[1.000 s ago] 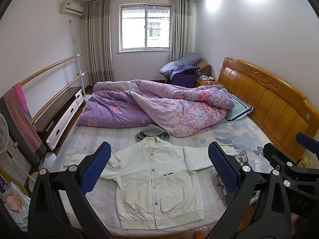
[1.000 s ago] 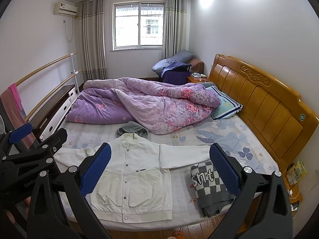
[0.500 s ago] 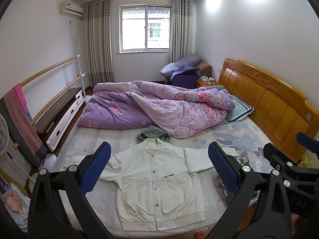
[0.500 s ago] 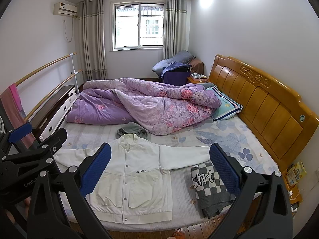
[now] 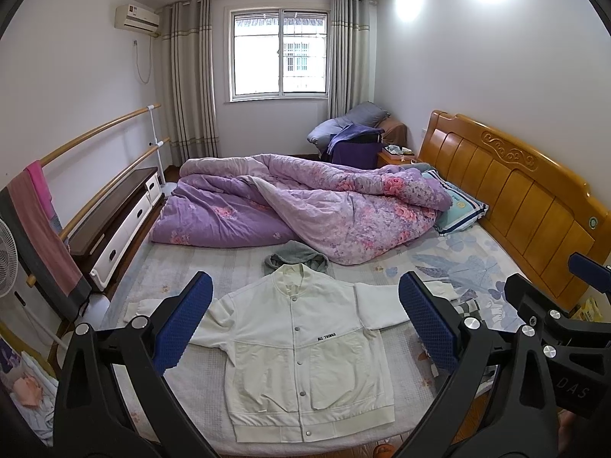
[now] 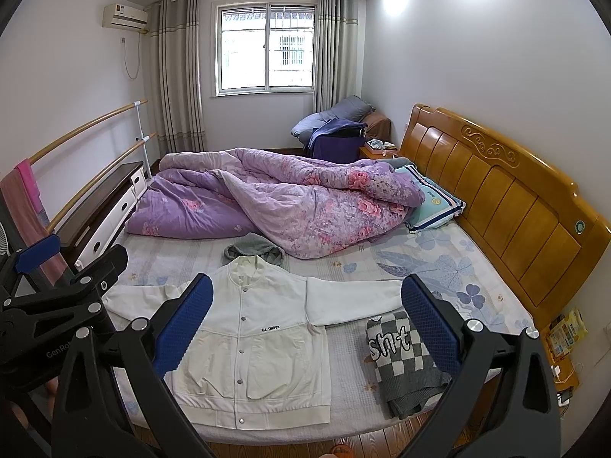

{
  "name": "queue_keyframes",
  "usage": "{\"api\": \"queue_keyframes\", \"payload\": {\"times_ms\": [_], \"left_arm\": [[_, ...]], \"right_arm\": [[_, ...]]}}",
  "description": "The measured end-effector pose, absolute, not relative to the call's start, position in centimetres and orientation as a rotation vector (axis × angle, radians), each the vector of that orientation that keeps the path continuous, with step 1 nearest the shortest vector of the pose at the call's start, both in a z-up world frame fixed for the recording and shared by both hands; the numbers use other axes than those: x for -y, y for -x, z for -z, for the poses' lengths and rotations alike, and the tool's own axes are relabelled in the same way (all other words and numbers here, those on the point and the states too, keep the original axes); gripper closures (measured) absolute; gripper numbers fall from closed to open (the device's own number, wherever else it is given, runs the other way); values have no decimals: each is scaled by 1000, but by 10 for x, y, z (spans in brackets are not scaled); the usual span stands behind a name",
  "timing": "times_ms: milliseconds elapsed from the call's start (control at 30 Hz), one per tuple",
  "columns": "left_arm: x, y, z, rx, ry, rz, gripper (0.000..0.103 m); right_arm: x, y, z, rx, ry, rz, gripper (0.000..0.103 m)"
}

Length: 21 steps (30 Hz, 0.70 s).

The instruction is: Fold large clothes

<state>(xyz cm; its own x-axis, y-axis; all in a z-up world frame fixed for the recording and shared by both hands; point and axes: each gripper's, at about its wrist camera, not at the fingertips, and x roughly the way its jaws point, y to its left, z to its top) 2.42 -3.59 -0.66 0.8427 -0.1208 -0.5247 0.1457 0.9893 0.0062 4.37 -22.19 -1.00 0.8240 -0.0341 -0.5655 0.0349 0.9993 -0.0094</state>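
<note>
A white jacket [image 5: 301, 355] lies flat, buttoned, sleeves spread, at the near edge of the bed [image 5: 214, 267]. Both the left gripper [image 5: 305, 328] and right gripper [image 6: 305, 324] hover above, fingers spread wide and empty. Only the right view shows the whole checkered sweater [image 6: 404, 362] beside it.

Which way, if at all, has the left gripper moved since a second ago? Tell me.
Yes, slightly. In its own view the jacket and window sit a little lower, so the left gripper has tilted or risen slightly.
</note>
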Motion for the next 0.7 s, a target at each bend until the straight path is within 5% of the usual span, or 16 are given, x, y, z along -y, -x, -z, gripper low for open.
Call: {"api": "queue_keyframes", "payload": {"times_ms": [700], "left_arm": [[33,-24,9,-553,-47,145,5]], "right_arm": [[223,-43,13,-604,-3,40,8]]}}
